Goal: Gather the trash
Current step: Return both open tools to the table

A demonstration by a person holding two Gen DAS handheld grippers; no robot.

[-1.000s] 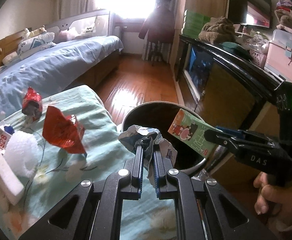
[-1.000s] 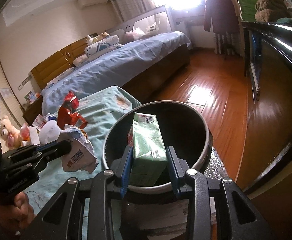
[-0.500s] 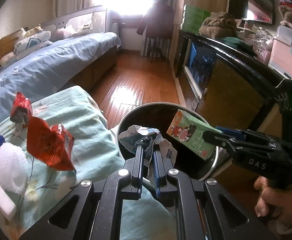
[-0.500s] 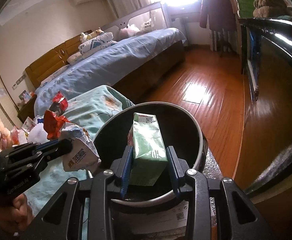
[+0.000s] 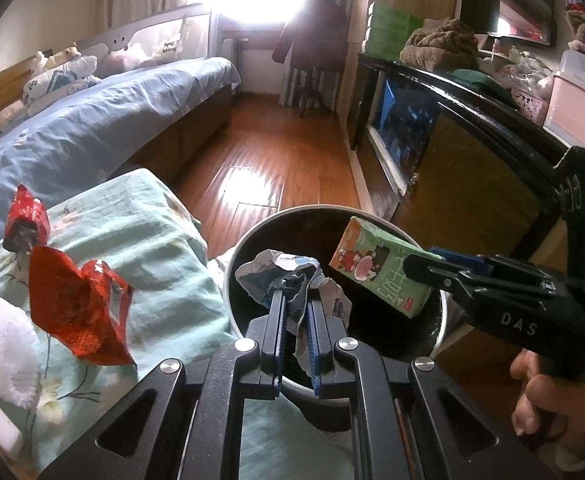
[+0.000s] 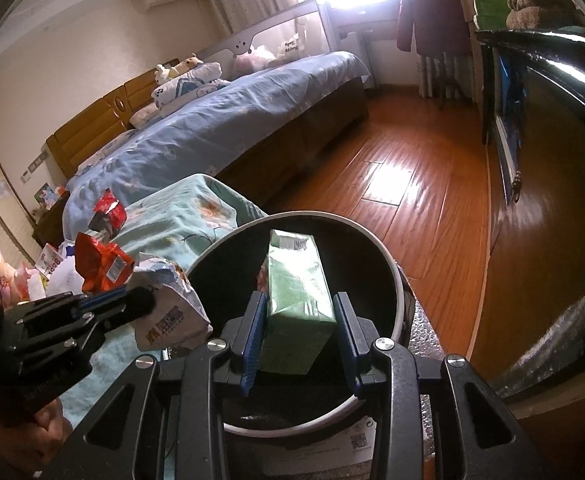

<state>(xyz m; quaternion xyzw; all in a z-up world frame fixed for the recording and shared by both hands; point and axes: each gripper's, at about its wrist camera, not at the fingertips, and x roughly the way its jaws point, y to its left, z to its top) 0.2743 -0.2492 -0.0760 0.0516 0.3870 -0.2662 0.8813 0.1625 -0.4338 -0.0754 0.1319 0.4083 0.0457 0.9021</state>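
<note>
Two pieces of trash are in grip at once, both poised over the bin (image 5: 376,224). Left hand-held gripper (image 5: 294,300) has its jaws pressed nearly together, pinching a crumpled wrapper (image 5: 280,276) by a fold; most of the wad sticks out beyond the tips, and in the left wrist view it hangs over the bin's dark mouth, near the rim at abt 9 o'clock. Right hand-held gripper (image 6: 300,320) is part-way spread, pads clamped on the two flat sides of a green drink carton (image 6: 296,288), long axis pointing fwd along the fingers; in the right wrist view the carton sits dead centre over the bin opening. Step in hand, I'd say: the drop-off stage, w/ both items carried to the bin but neither released. Next move prob. calls for spreading both sets of jaws so the pieces fall in; the wrapper looks close to the near-left rim, so nudging it a touch toward bin centre first would be safer, since light crumpled foil can cling to a pad or flutter out. More trash waits on the floral-cloth tabletop (image 5: 152,248) at abt 9 o'clock of the bin: red snack bag (image 5: 76,316), a smaller red wrapper (image 5: 26,220) beyond it, plus white stuff at the far left edge, too blurred to ID.
</note>
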